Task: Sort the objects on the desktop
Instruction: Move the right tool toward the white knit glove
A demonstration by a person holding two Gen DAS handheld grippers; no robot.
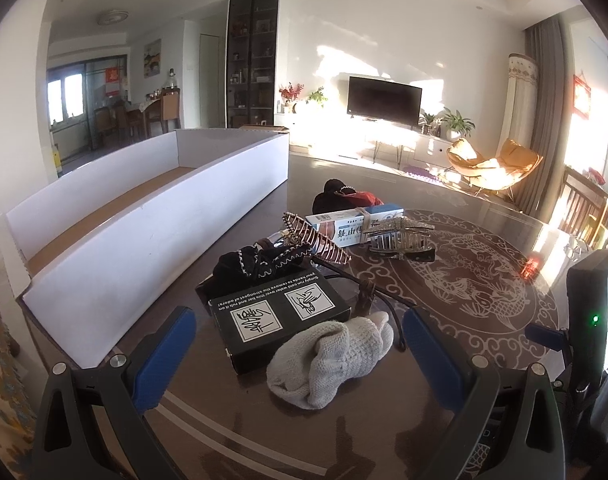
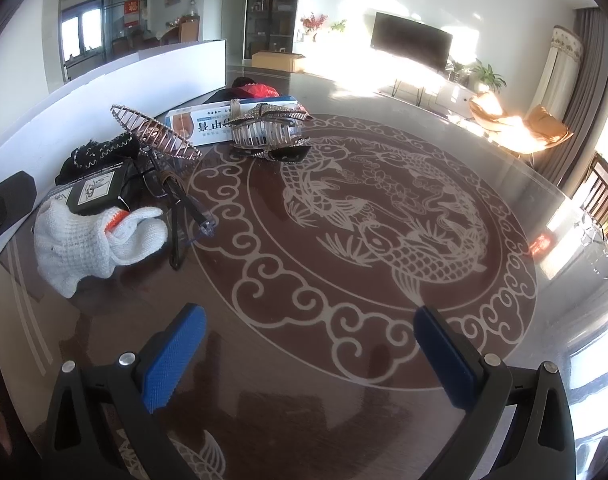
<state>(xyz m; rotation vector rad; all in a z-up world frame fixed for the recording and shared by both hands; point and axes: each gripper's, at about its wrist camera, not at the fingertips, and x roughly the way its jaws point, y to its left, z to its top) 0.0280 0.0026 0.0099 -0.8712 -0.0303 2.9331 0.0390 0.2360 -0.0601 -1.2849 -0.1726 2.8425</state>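
Counts on the table (image 2: 524, 184): 1 long white tray (image 1: 115, 248) at 9 o'clock. 1 white knit glove (image 1: 328, 360) at 6 o'clock of the pile, 1 black printed box (image 1: 279, 312) touching it. 1 black stitched fabric piece (image 1: 255, 264) at 12 o'clock of that box. 2 hair clips: 1 wire leaf-shaped clip (image 1: 316, 240), 1 rhinestone claw clip (image 1: 400, 236). 1 white-blue carton (image 1: 344, 224). 1 black-and-red cloth bundle (image 1: 344, 196) at 12 o'clock. 1 pair of glasses (image 2: 175, 200).

The table (image 2: 344, 360) top is glossy and mirror-smooth, the white glove (image 2: 91, 240) coarse knitted cloth, the hair clip (image 2: 263, 128) shiny metal-looking, the black box (image 1: 279, 316) matt card, and the gripper fingers' blue pads (image 2: 171, 360) finely ribbed.
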